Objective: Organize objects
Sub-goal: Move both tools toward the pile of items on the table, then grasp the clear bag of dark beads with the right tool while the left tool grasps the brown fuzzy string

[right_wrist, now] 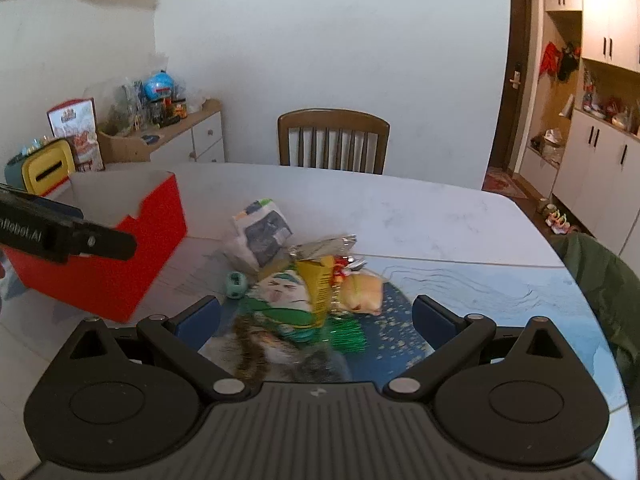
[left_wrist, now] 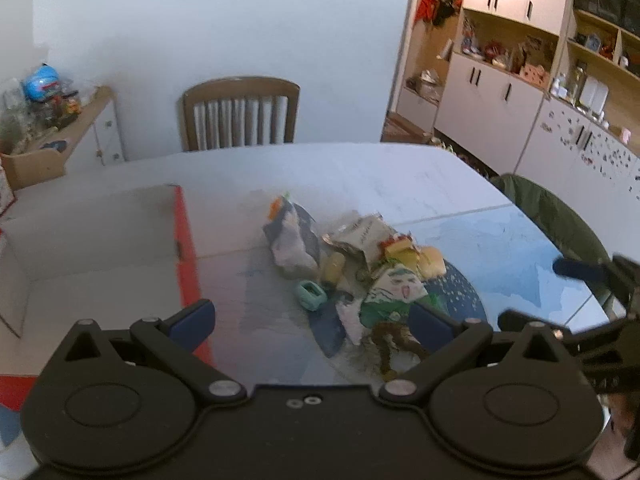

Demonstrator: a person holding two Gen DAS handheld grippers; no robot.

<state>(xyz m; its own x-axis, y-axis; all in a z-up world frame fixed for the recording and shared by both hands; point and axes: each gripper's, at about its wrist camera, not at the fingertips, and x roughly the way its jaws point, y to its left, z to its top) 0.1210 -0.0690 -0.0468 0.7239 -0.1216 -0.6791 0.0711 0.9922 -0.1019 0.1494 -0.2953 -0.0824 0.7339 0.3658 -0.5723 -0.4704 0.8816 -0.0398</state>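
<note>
A heap of small objects lies on the table: a green-clothed doll (left_wrist: 394, 300) (right_wrist: 280, 304), a grey-white packet (left_wrist: 290, 240) (right_wrist: 262, 232), a silver wrapper (left_wrist: 360, 236), a yellow box (right_wrist: 318, 288), a bun (left_wrist: 430, 260) (right_wrist: 362, 292) and a mint-green little case (left_wrist: 310, 294) (right_wrist: 236, 284). A red box with a white inside (left_wrist: 186, 248) (right_wrist: 120, 264) stands open to the left. My left gripper (left_wrist: 312, 318) is open, hovering between box and heap. My right gripper (right_wrist: 316, 316) is open, its fingers on either side of the doll.
The white table (left_wrist: 360, 172) carries a blue mat (left_wrist: 500, 256) under the heap. A wooden chair (right_wrist: 334, 140) stands at the far side, a chair with a green jacket (right_wrist: 604, 280) at the right. Cabinets (left_wrist: 500, 92) line the right wall, a cluttered sideboard (right_wrist: 160, 128) the left.
</note>
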